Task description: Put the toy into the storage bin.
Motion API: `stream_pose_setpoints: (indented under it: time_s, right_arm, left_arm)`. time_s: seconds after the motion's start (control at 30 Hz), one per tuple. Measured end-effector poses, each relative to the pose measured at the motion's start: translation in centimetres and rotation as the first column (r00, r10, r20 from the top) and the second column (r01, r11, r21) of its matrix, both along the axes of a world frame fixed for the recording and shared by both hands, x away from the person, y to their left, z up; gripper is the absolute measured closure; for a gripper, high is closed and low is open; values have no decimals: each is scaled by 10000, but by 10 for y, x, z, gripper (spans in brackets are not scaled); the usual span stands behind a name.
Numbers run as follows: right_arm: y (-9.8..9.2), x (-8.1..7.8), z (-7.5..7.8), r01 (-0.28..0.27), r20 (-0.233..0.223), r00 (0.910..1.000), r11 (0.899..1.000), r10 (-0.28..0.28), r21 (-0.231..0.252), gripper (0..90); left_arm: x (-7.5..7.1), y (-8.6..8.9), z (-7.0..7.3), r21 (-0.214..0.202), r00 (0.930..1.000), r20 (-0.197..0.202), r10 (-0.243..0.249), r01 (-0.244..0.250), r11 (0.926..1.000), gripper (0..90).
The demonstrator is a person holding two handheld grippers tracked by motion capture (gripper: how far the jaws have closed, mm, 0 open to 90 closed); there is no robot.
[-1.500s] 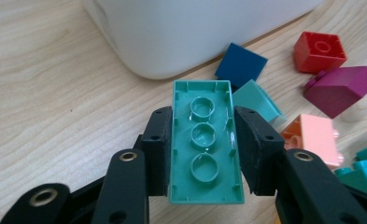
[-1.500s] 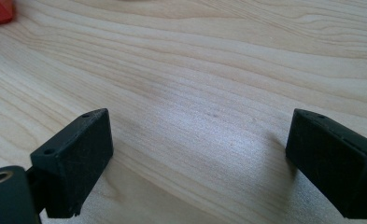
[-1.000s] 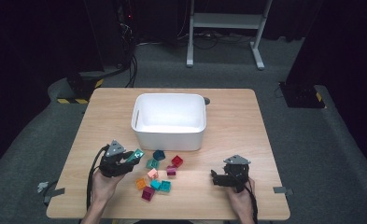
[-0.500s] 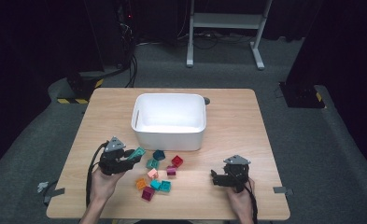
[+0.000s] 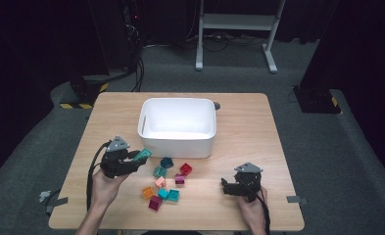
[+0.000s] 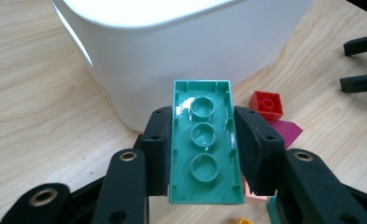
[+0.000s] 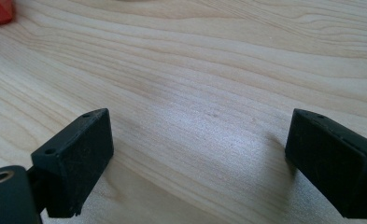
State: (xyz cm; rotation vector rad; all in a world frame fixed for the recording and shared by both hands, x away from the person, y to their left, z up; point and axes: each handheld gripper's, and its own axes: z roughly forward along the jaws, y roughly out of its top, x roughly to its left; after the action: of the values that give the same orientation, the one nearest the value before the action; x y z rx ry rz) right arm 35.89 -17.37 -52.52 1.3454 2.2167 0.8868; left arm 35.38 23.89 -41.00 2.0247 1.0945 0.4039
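Left gripper: clamped the long green brick, underside up, just before the white bin. Advisable: clear the rim before release. Right gripper: jaws wide, empty, over the table.

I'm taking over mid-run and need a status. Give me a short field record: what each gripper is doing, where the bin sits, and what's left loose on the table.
left gripper: shut on a green brick, hollow underside facing its camera, held off the table near the bin's front wall
right gripper: open, nothing between the jaws, low over bare wood
bin: white, mid-table, looks empty inside
loose bricks: cluster in front of the bin, including a red brick, an orange brick and a magenta brick
table: light wood
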Motion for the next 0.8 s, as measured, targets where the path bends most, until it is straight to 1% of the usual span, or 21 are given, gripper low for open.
stream_pose_setpoints:
  time_s: [0.03, 0.07, 0.17, 0.23, 0.27, 0.3, 0.33, 0.37, 0.4, 0.43, 0.47, 0.53, 0.57, 0.63, 0.7, 0.73, 0.77, 0.8]
  right_arm:
    - [0, 0, 0, -1, 3, 10000, 10000, 1, 1, 74]
    - [0, 0, 0, -1, 3, 10000, 10000, 1, 1, 74]
    - [0, 0, 0, -27, 19, 10000, 10000, 27, 25, 84]
    - [0, -1, 0, -97, 65, 9999, 10000, 97, 13, 100]
    - [0, -1, 0, -97, 65, 9999, 10000, 97, 13, 100]
    - [0, -1, 0, -131, 88, 9999, 9999, 131, 26, 105]
    - [0, -1, 0, -131, 88, 9999, 9999, 131, 26, 105]
    - [0, -1, 0, -134, 89, 9999, 9999, 133, 25, 105]
    - [0, -1, 0, -132, 89, 9999, 9999, 132, 27, 105]
    - [0, -1, 0, -132, 88, 9999, 9999, 132, 27, 105]
    - [0, -1, 0, -134, 89, 9999, 9999, 134, 26, 105]
    - [0, -1, 0, -134, 90, 9999, 9999, 134, 26, 105]
    - [0, -1, 0, -135, 91, 9999, 9999, 135, 26, 105]
    - [0, -1, 0, -133, 89, 9999, 9999, 133, 26, 105]
    - [0, -1, 0, -129, 87, 9999, 9999, 128, 30, 105]
    - [0, -1, 0, -132, 87, 9999, 9999, 132, 27, 105]
    - [0, -1, 0, -138, 92, 9999, 9999, 138, 24, 105]
    - [0, -1, 0, -134, 87, 9999, 9999, 134, 25, 105]
  left_arm:
    - [2, 0, 4, -104, 10000, 9, -26, 26, 9999, 585]
    - [2, 0, 4, -104, 10000, 9, -26, 26, 9999, 585]
    - [4, -1, 10, -264, 10000, -2, -42, 42, 9996, 585]
    - [5, -3, 15, -256, 10000, 10, -91, 91, 9996, 585]
    - [6, -4, 17, -212, 9999, 66, -114, 116, 9997, 585]
    - [6, -5, 23, -274, 9999, 101, -118, 120, 9996, 585]
    - [6, -5, 23, -274, 9999, 101, -118, 120, 9996, 585]
    - [8, -4, 28, -369, 9998, 143, -132, 137, 9992, 585]
    - [8, -4, 28, -369, 9998, 143, -132, 137, 9992, 585]
    - [10, -4, 33, -488, 9998, 170, -121, 129, 9987, 585]
    - [12, -4, 36, -522, 9997, 194, -130, 140, 9985, 585]
    - [14, -3, 38, -554, 9996, 224, -142, 154, 9983, 585]
    - [18, -3, 43, -619, 9995, 273, -156, 173, 9979, 585]
    - [20, -3, 46, -691, 9995, 289, -150, 170, 9975, 585]
    - [26, -4, 49, -912, 9995, 261, -174, 197, 9956, 585]
    - [33, -5, 52, -1020, 9994, 247, -238, 262, 9944, 585]
    - [33, -5, 52, -1020, 9994, 247, -238, 262, 9944, 585]
    - [40, -8, 54, -1061, 9994, 212, -286, 307, 9939, 585]
